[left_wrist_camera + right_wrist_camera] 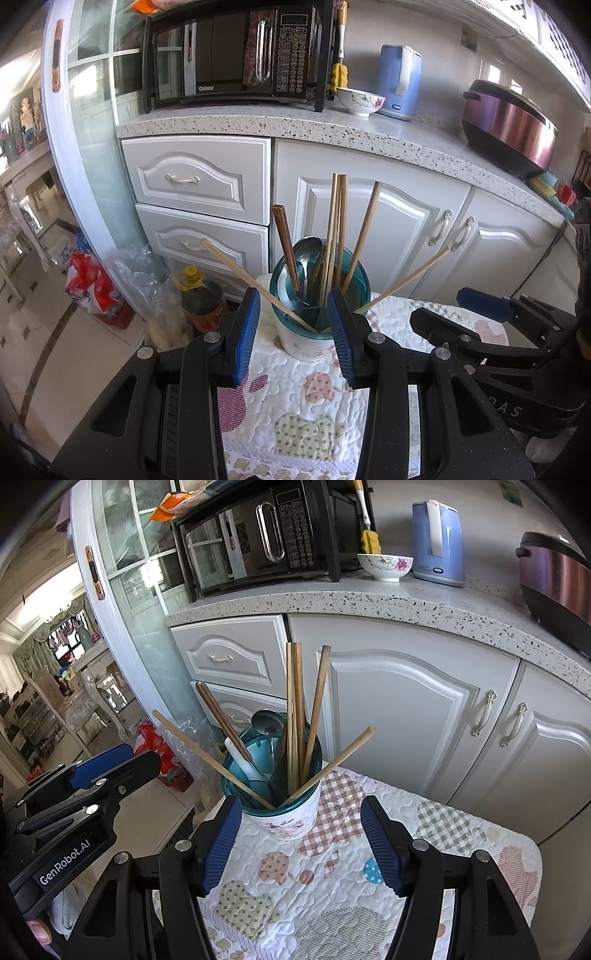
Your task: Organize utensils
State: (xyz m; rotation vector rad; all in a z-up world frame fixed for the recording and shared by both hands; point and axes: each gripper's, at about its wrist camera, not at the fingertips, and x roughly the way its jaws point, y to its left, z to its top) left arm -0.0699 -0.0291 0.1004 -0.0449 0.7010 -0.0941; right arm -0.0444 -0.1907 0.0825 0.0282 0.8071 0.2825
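Observation:
A white flowered utensil holder point(306, 343) point(288, 823) with a teal rim stands on a quilted patchwork cloth point(295, 406) point(332, 886). Several wooden chopsticks point(338, 221) point(295, 701) stand in it, two leaning out to either side. A metal spoon point(308, 247) point(267, 720) and a white handle point(240, 758) are in it too. My left gripper point(293, 299) is open, with the holder just beyond its tips and nothing gripped. My right gripper point(301, 812) is open in front of the holder, also empty. Each gripper shows in the other's view: right gripper point(436, 304), left gripper point(144, 755).
White cabinet doors point(369, 229) and drawers point(195, 177) stand behind the cloth. The speckled counter point(295, 122) carries a microwave point(236, 55), a flowered bowl point(360, 101), a blue kettle point(399, 81) and a rice cooker point(509, 125). An oil bottle point(201, 299) and a red bag point(92, 284) sit on the floor at left.

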